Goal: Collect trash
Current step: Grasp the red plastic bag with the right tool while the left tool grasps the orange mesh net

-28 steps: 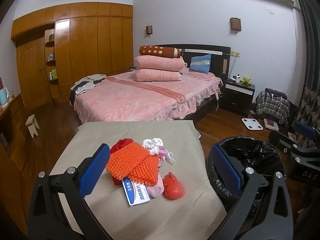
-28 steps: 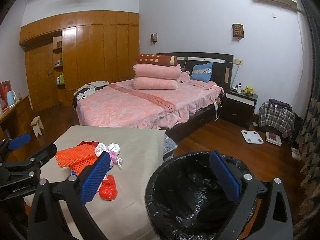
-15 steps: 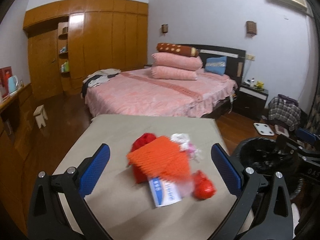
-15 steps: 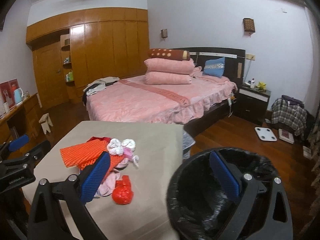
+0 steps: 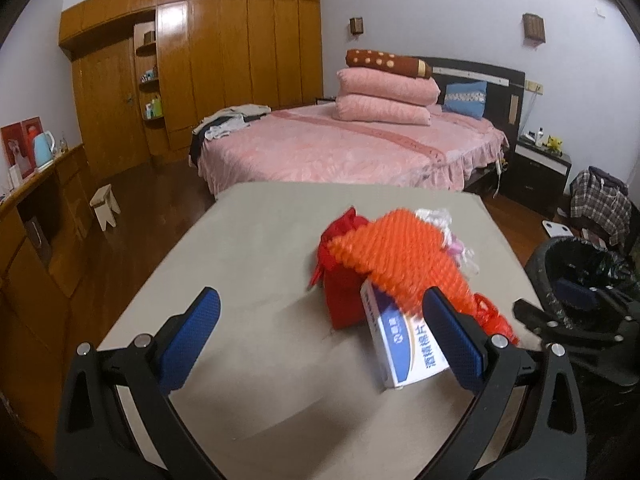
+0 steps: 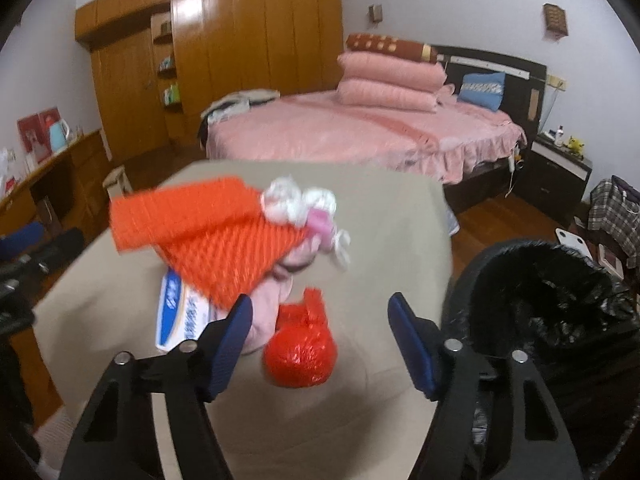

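The bench [image 5: 248, 264] carries the trash in one pile near its right side, and the bin [image 6: 560, 304] with black liner stands just beside that edge. In the pile lie an orange net [image 6: 224, 240], a box [image 5: 412, 348], and a red bag [image 6: 300, 352]. Both claws are apart and hold nothing: the right claw [image 6: 320, 344] frames the red bag, the left claw [image 5: 320, 336] has the box by its right finger. I judge this is the approach; next, close on the bag and carry it over the near edge, where room is free
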Demonstrator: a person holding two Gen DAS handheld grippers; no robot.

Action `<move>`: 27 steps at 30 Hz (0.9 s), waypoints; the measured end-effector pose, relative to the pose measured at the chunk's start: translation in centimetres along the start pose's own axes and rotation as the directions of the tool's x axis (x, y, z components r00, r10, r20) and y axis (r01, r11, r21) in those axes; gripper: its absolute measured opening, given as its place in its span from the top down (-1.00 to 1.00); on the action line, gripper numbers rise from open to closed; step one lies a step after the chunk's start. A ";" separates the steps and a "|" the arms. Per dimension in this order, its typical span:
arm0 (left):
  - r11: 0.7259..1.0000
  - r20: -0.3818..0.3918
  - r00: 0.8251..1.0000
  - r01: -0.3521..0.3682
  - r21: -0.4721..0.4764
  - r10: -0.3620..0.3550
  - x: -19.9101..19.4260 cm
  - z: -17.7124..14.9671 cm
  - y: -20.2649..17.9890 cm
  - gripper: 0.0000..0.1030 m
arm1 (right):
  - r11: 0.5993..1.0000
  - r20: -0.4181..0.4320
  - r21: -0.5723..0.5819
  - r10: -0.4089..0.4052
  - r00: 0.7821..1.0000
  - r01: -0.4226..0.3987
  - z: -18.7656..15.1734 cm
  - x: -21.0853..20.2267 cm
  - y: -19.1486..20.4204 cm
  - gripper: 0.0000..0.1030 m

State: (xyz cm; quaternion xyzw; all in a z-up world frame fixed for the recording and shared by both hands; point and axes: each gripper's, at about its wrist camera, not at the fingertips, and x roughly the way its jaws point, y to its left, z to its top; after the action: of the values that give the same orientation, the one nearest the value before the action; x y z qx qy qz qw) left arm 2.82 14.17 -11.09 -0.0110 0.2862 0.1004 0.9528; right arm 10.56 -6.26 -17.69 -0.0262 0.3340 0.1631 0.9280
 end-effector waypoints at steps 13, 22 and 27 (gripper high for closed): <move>0.999 -0.046 0.998 0.033 -0.004 -0.033 2.2 -1.2 -0.9 -0.90 | 0.999 -0.126 -0.016 0.037 0.991 -0.039 -1.9 3.2 0.1 0.00; 0.998 -0.046 0.997 0.055 0.008 -0.055 2.1 -0.7 -1.9 -0.81 | 0.999 -0.100 -0.009 0.042 0.994 -0.043 -1.2 1.9 -0.8 0.30; 0.997 -0.046 0.996 0.079 0.013 -0.079 2.5 0.1 -2.6 -0.55 | 1.000 -0.064 0.002 0.015 0.998 -0.015 0.3 1.1 -1.8 0.30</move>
State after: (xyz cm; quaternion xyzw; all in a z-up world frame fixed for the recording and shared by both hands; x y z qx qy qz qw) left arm 5.43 12.13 -12.50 -0.0176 0.3077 0.0603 0.9494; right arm 12.13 -7.59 -18.30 -0.0282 0.3638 0.1687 0.9156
